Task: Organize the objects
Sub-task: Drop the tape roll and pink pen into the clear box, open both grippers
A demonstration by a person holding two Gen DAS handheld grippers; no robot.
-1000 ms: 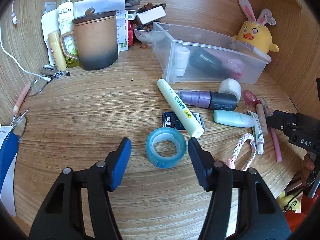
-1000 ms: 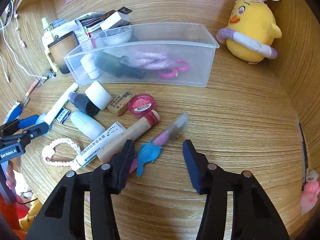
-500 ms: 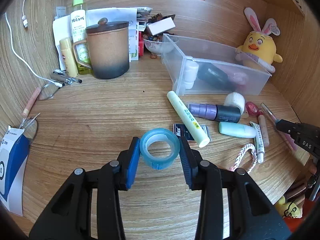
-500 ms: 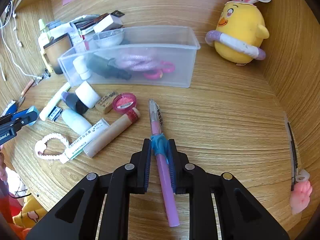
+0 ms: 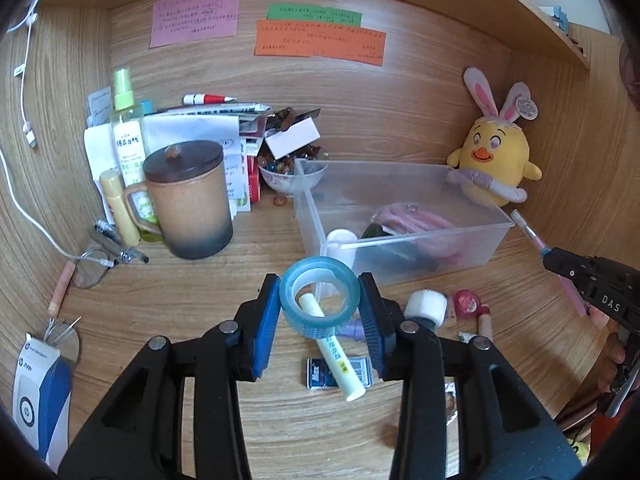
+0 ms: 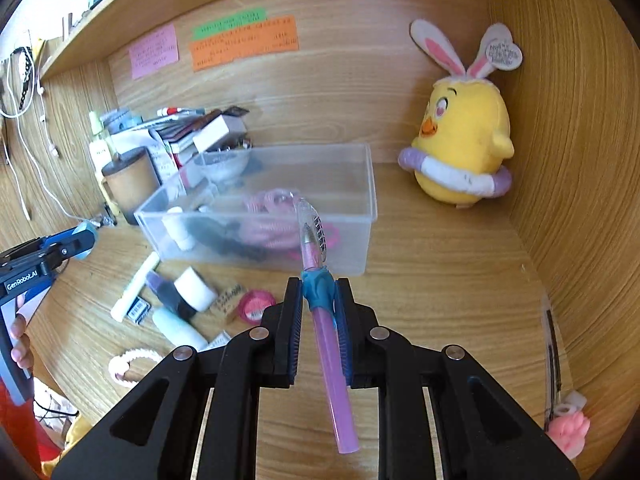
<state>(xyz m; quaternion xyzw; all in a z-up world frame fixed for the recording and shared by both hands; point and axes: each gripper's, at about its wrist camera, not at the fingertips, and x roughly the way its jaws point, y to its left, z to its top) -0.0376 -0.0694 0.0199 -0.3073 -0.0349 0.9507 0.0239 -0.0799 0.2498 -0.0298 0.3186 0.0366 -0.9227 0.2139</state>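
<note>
My left gripper (image 5: 319, 307) is shut on a blue tape roll (image 5: 320, 322) and holds it above the desk, just short of the clear plastic bin (image 5: 404, 240). My right gripper (image 6: 318, 294) is shut on a pink pen (image 6: 328, 336) with a blue grip, its clear tip pointing at the bin (image 6: 360, 208). The bin holds a pink cord, a dark bottle and a white tube. On the desk lie a pale yellow stick (image 5: 334, 350), a white roll (image 5: 426, 306), a purple bottle and a pink round tin (image 5: 466, 300).
A lidded brown mug (image 5: 186, 200), a spray bottle (image 5: 126, 136), papers and a small bowl (image 5: 290, 178) stand at the back left. A yellow chick plush (image 6: 460, 148) sits at the back right. Glasses and a white cable lie at the left.
Both grippers closed on their objects and lifted them. The left rose with the tape roll toward the bin; the right rose with the pen, its tip now in front of the bin.
</note>
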